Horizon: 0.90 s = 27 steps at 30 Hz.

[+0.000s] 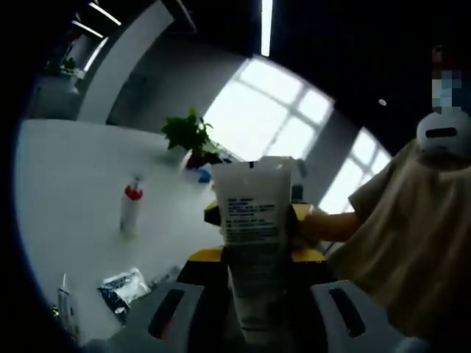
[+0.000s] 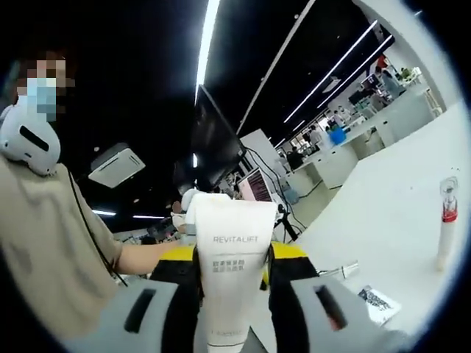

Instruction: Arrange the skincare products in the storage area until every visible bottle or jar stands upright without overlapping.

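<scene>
Both grippers, left gripper (image 1: 250,312) and right gripper (image 2: 234,312), have fingers clamped on one white tube (image 2: 232,257), held above the counter (image 1: 66,191); I'd release one side, then stand it near the red-collared bottle (image 1: 131,209).

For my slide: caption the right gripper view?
Both grippers hold a white Revitalift tube above the white table.

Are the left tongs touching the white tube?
Touching. In the left gripper view, the white tube stands squeezed between the left tongs, with no gap showing on either side.
</scene>
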{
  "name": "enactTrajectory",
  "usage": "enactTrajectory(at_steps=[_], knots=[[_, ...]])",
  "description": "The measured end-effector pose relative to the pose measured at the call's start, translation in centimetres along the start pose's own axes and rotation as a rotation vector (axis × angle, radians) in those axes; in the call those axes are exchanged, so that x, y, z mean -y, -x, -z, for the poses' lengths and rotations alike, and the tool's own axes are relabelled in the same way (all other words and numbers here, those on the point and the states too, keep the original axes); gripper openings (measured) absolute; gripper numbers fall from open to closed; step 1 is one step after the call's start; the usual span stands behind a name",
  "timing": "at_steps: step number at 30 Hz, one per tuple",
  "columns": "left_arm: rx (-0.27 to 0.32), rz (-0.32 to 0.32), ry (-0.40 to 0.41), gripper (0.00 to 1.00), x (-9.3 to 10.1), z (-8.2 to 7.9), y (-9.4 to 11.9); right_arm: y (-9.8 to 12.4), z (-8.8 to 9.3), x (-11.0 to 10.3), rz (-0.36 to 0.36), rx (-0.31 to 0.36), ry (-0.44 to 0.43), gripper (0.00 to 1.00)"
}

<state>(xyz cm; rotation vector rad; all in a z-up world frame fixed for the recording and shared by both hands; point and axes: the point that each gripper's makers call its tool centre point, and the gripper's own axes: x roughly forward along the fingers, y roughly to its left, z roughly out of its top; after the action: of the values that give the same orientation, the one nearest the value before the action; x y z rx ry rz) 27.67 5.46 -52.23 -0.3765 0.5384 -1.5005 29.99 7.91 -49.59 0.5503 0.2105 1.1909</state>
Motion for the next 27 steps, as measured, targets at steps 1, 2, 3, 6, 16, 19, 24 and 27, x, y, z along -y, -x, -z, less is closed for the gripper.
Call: enactTrajectory(at_steps=[1,2,3,6,16,19,24,27], knots=[[0.001,0.001,-0.001,0.26,0.0,0.0,0.0,0.0,-0.1,0.1,0.011,0.005,-0.006,0.35],[0.006,0.002,-0.003,0.27,0.0,-0.1,-0.1,0.1,-0.2,0.1,0.018,0.008,-0.006,0.34],[0.01,0.003,-0.007,0.27,0.0,-0.2,-0.2,0.2,-0.3,0.1,0.031,0.012,0.0,0.34],[0.026,-0.009,-0.013,0.28,-0.1,-0.6,-0.5,0.2,-0.8,0.1,0.075,0.021,0.048,0.34],[0.099,-0.157,-0.111,0.28,-0.6,-3.3,-0.5,0.4,-3.4,1.1,0.252,0.099,0.144,0.33],[0.105,-0.295,-0.194,0.26,-1.4,-3.9,-0.5,0.6,-3.9,2.0,0.355,0.087,0.215,0.33],[0.059,-0.487,-0.301,0.22,-2.8,-3.3,-0.9,0.7,-3.9,3.3,0.487,0.059,0.295,0.33],[0.033,-0.582,-0.353,0.22,-3.5,-2.7,-1.3,0.5,-3.8,3.4,0.517,0.069,0.296,0.33]])
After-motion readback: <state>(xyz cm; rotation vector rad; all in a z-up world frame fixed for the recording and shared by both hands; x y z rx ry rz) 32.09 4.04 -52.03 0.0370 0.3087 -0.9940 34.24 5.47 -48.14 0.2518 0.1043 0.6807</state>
